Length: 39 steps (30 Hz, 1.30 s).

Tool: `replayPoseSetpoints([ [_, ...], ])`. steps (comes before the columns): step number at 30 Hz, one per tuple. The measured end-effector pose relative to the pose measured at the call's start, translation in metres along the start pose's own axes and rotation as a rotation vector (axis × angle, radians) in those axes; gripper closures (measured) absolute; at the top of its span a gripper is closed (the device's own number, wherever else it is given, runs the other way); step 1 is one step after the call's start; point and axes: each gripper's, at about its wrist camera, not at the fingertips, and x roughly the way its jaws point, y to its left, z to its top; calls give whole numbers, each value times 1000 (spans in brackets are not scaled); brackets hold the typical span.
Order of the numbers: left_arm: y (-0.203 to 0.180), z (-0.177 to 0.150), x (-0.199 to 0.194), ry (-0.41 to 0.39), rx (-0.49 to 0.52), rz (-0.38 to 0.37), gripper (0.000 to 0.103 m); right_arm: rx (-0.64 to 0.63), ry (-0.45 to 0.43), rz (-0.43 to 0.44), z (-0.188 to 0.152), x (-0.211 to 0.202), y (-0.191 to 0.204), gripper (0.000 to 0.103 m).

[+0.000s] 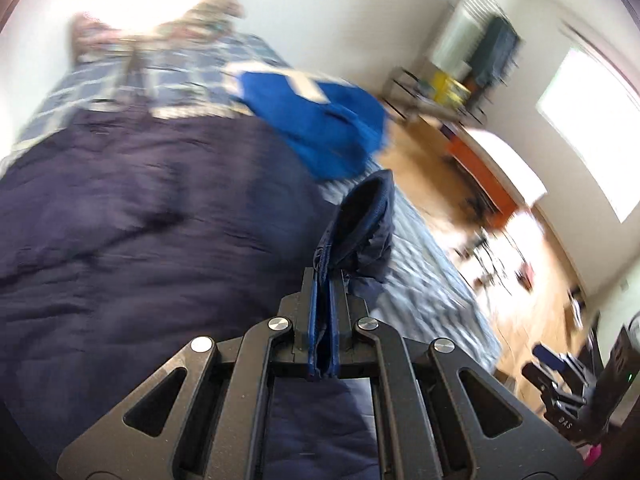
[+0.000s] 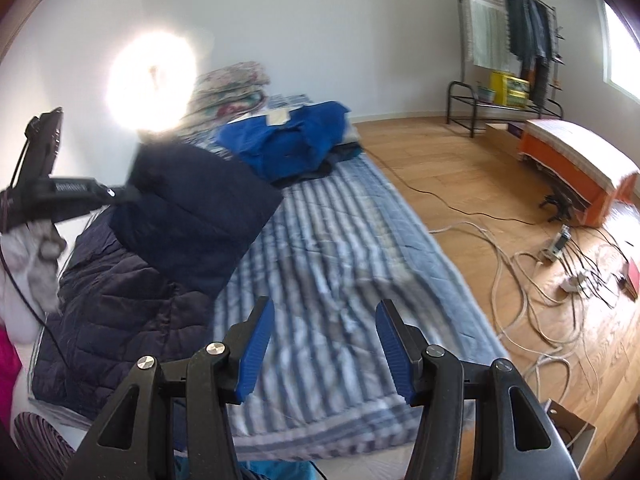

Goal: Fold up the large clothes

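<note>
A striped blue and white mattress (image 2: 340, 272) lies on a wooden floor (image 2: 460, 184) and serves as the landmark. Across its left side spreads a dark navy puffer jacket (image 2: 120, 312), one part lifted into the air above the mattress; its far edge is lost in window glare. A bright blue garment (image 2: 296, 140) sits bunched at the mattress's far end, its lower folds hidden. The left gripper (image 1: 323, 280) is clamped tight on a fold of the navy jacket, lifted over the mattress, that view smeared by blur. The right gripper (image 2: 325, 344) hovers over the mattress's near end, its blue pads (image 2: 256, 348) moderately apart, holding nothing. Tangled cables (image 2: 540, 280) lie on the floor right of the mattress.
</note>
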Motion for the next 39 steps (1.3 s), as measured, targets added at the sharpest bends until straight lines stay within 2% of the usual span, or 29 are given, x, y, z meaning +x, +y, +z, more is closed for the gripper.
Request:
replayPoseSetpoints([
  [4,87,15,-28,-61,-143,58,100,-50,19,30,2,15,34,48],
  [9,184,20,-46,-96,-227,179,100,-105,47,59,5,36,70,48],
  [14,270,26,-36,-94,-300,266,100,-118,106,114,3,72,105,48],
  [18,327,21,-17,-61,-367,301,100,-148,167,141,-3,105,133,48],
  [25,377,14,-5,-83,-406,331,100,-204,254,136,-19,150,165,48],
  [32,419,32,1,-132,-425,349,100,-224,304,100,-29,168,171,48],
  [39,445,36,37,-73,-426,419,100,-257,324,62,-39,178,179,48],
])
